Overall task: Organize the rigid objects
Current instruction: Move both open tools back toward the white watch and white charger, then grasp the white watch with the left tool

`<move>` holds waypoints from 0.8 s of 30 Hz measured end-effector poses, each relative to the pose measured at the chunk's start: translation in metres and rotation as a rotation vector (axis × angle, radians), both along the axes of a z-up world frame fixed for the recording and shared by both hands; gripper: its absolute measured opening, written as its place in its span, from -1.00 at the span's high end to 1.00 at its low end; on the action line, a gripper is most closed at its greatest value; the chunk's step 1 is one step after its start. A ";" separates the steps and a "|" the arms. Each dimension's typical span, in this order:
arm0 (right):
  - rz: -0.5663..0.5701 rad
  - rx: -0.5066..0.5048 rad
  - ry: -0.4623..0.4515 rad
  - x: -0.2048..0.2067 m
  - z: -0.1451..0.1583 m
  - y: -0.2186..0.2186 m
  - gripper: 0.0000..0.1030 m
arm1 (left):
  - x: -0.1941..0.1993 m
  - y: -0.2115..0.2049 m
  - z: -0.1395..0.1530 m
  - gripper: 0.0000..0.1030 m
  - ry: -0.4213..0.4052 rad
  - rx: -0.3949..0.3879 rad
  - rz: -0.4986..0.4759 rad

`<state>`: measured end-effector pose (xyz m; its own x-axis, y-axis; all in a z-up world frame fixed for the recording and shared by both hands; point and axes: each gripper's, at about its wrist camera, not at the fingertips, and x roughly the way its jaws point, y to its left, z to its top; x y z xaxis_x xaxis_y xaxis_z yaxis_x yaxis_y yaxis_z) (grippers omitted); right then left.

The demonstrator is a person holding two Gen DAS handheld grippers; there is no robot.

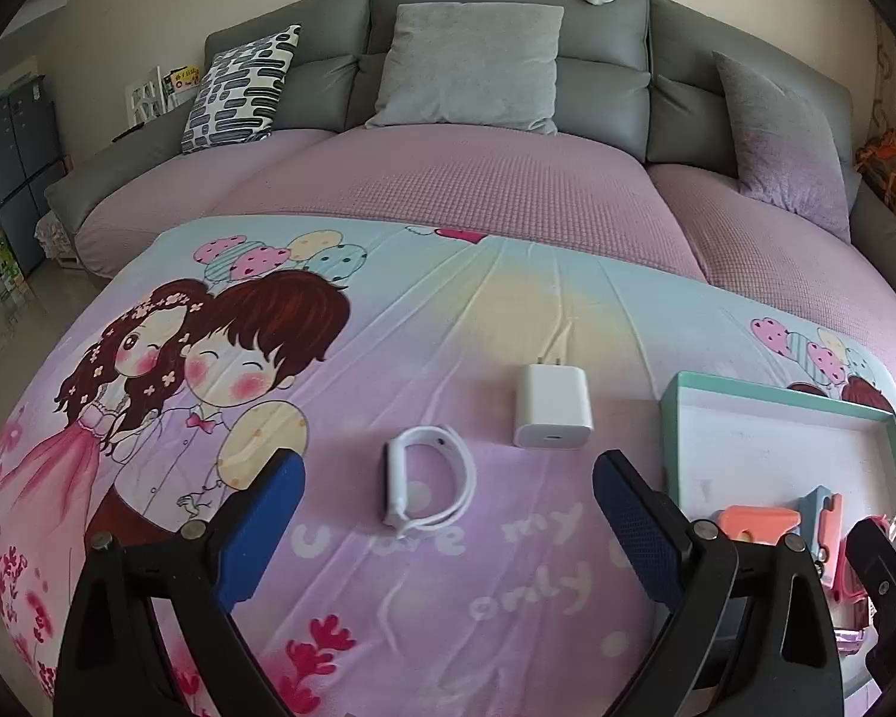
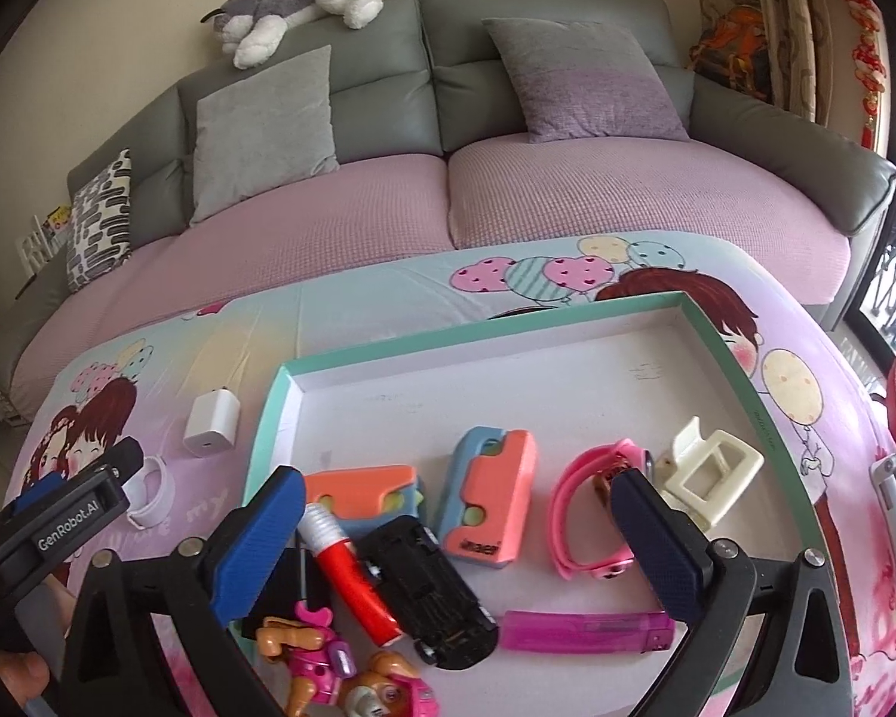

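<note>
Fingers [image 1: 281, 478] of our left gripper [image 1: 445, 481] spread wide, empty; the white watch [image 1: 427, 481] lies straight ahead between them, left of the tray [image 1: 669, 418].

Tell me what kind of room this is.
Most likely a home living room: a grey sofa with cushions and a plush dog on its back, plus a table draped in a cartoon cloth in front of it.

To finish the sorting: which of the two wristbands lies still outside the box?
The white wristband lies on the printed cloth beside the white charger; the pink wristband is already inside the green-rimmed box.
</note>
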<state>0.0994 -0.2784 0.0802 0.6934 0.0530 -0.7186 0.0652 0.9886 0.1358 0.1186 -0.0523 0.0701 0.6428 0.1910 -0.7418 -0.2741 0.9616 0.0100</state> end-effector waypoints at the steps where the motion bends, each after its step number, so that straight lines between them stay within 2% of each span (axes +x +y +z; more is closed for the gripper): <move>1: 0.010 0.006 0.001 0.000 0.000 0.004 -1.00 | 0.000 0.004 -0.001 -0.89 0.002 -0.001 0.005; 14: 0.119 0.026 0.008 0.008 -0.012 0.070 -1.00 | -0.007 0.074 -0.019 -0.89 0.009 -0.033 0.104; 18: 0.141 0.022 0.012 0.013 -0.018 0.084 -1.00 | -0.001 0.078 -0.031 -0.89 0.024 -0.057 0.058; 24: 0.127 0.065 0.014 0.026 -0.021 0.086 -1.00 | 0.014 0.062 -0.046 -0.89 0.051 -0.097 -0.072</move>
